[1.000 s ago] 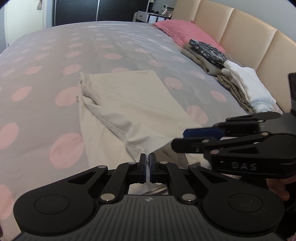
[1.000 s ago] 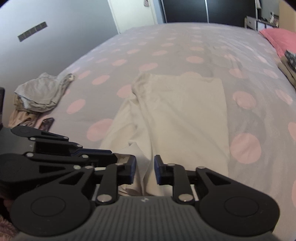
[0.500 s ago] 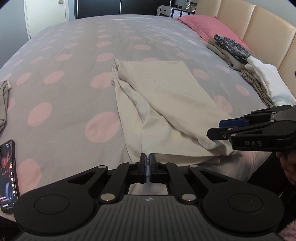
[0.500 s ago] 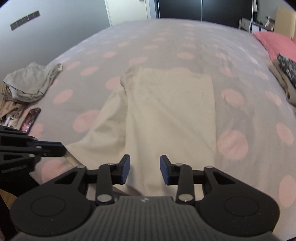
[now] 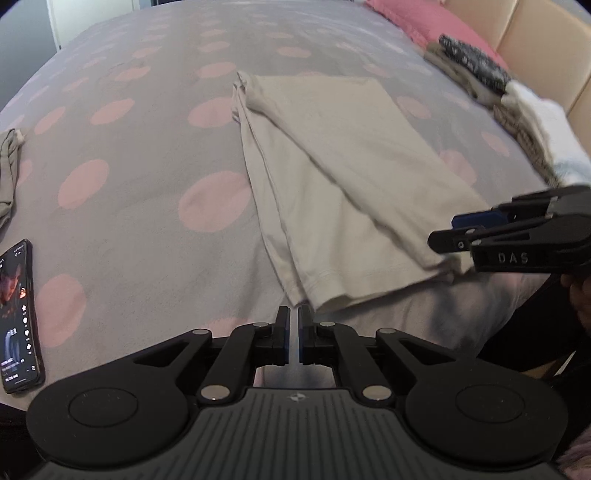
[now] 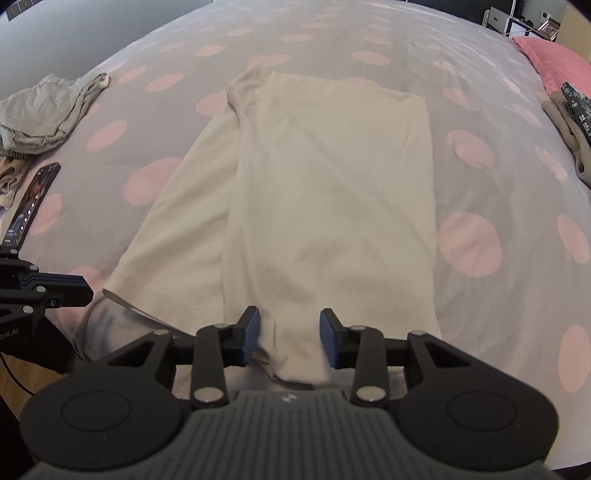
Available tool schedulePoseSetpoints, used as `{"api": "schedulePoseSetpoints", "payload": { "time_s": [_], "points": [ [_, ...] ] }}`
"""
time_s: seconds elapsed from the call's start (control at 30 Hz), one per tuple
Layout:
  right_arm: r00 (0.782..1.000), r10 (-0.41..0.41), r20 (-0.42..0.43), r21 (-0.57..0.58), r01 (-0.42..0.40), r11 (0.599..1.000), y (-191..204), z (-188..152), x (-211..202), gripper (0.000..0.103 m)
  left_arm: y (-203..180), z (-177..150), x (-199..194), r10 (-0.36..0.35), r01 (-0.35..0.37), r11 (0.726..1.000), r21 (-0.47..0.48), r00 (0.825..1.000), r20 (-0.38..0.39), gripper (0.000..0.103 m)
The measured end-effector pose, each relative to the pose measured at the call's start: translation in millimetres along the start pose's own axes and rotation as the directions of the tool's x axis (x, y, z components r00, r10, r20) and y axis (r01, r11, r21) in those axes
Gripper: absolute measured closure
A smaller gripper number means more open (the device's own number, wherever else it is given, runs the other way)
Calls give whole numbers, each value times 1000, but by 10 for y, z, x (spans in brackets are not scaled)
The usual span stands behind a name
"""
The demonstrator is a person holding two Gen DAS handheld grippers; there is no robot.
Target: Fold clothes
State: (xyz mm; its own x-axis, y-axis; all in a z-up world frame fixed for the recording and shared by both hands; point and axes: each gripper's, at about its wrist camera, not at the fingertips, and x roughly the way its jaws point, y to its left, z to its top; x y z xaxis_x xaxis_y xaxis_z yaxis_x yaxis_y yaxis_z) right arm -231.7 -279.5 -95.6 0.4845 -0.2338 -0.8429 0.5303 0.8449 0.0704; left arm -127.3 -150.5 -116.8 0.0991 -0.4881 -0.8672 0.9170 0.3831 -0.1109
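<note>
On the grey, pink-dotted bed [image 5: 147, 221] a black phone [image 5: 16, 317] is seen at 9 o'clock. The left tongs [image 5: 291, 332] are pressed together, empty. The half-folded beige cotton shirt [image 6: 325, 192] is spread centrally; its hem is straddled, ungripped, by the parted right tongs [image 6: 289, 338].

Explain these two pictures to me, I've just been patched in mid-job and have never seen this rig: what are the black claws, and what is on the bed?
There is no robot arm. A person holds a two-finger gripper in each hand, and each picture comes from a fisheye camera on one gripper, looking along its fingers.

In the left wrist view, the left gripper is shut with nothing between its pads; the other claw at the right edge is the right gripper. In the right wrist view, the right gripper is open, with the near hem of the beige T-shirt between its fingers.

The shirt lies partly folded on the polka-dot bedspread. Also there: a phone, a crumpled grey garment, a stack of folded clothes and a pink pillow.
</note>
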Motion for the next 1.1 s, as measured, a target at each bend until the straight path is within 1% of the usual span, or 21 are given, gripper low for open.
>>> {"api": "schedulePoseSetpoints", "payload": {
  "time_s": [0.07, 0.1, 0.13, 0.23, 0.27, 0.33, 0.4, 0.5, 0.57, 0.6, 0.63, 0.67, 0.7, 0.73, 0.77, 0.87, 0.93, 1.0, 1.1],
  "points": [
    [1000, 5, 29, 6, -5, 1000, -1, 9, -62, 63, 59, 48, -60, -25, 26, 999, -36, 999, 42, 99],
    [999, 13, 46, 8, -14, 1000, 1, 18, -93, 64, 82, 75, -72, -33, 36, 998, -49, 998, 55, 96],
    [998, 27, 60, 4, -27, 1000, 15, 27, -113, 64, 102, 104, -72, -40, 44, 997, -62, 997, 64, 94],
    [995, 60, 77, -34, -58, 998, 105, 48, -122, 64, 146, 207, 12, -66, 74, 992, -106, 995, 76, 94],
    [995, 69, 78, -51, -66, 997, 144, 54, -116, 65, 159, 234, 58, -74, 82, 990, -119, 995, 73, 94],
    [994, 78, 75, -90, -71, 993, 230, 67, -87, 70, 170, 258, 148, -81, 90, 986, -138, 994, 71, 94],
    [994, 81, 71, -124, -72, 990, 305, 71, -39, 72, 192, 283, 263, -87, 96, 982, -161, 994, 63, 94],
    [996, 76, 49, -144, -68, 987, 370, 67, 68, 72, 244, 283, 423, -94, 100, 975, -199, 995, 41, 94],
    [997, 67, 29, -156, -62, 986, 396, 53, 155, 72, 266, 264, 500, -111, 116, 969, -218, 993, 34, 94],
    [998, 60, 21, -161, -56, 985, 403, 45, 190, 77, 275, 258, 521, -110, 115, 969, -220, 993, 36, 94],
    [998, 53, 14, -165, -50, 985, 411, 37, 222, 89, 287, 253, 531, -115, 120, 967, -227, 993, 36, 99],
    [999, 47, 12, -169, -44, 985, 413, 33, 239, 96, 298, 249, 541, -120, 125, 964, -233, 992, 36, 102],
    [999, 46, 18, -165, -42, 985, 407, 36, 232, 99, 296, 248, 519, -116, 124, 965, -230, 992, 46, 102],
    [999, 47, 25, -158, -42, 987, 398, 42, 218, 101, 294, 248, 496, -113, 123, 967, -225, 992, 56, 103],
    [998, 50, 35, -154, -44, 987, 392, 48, 193, 101, 286, 247, 458, -102, 115, 969, -220, 992, 71, 103],
    [993, 83, 87, -164, -68, 984, 418, 49, 72, 101, 343, 230, 355, -76, 100, 964, -246, 992, 105, 103],
    [987, 114, 113, -175, -93, 980, 441, 51, 18, 101, 384, 230, 326, -58, 83, 963, -257, 993, 105, 103],
    [987, 120, 108, -189, -98, 977, 470, 56, 21, 101, 407, 215, 391, -57, 74, 960, -269, 996, 71, 103],
    [992, 115, 57, -180, -103, 978, 466, 46, 119, 101, 433, 193, 506, -76, 83, 954, -287, 997, 34, 103]
  ]
}}
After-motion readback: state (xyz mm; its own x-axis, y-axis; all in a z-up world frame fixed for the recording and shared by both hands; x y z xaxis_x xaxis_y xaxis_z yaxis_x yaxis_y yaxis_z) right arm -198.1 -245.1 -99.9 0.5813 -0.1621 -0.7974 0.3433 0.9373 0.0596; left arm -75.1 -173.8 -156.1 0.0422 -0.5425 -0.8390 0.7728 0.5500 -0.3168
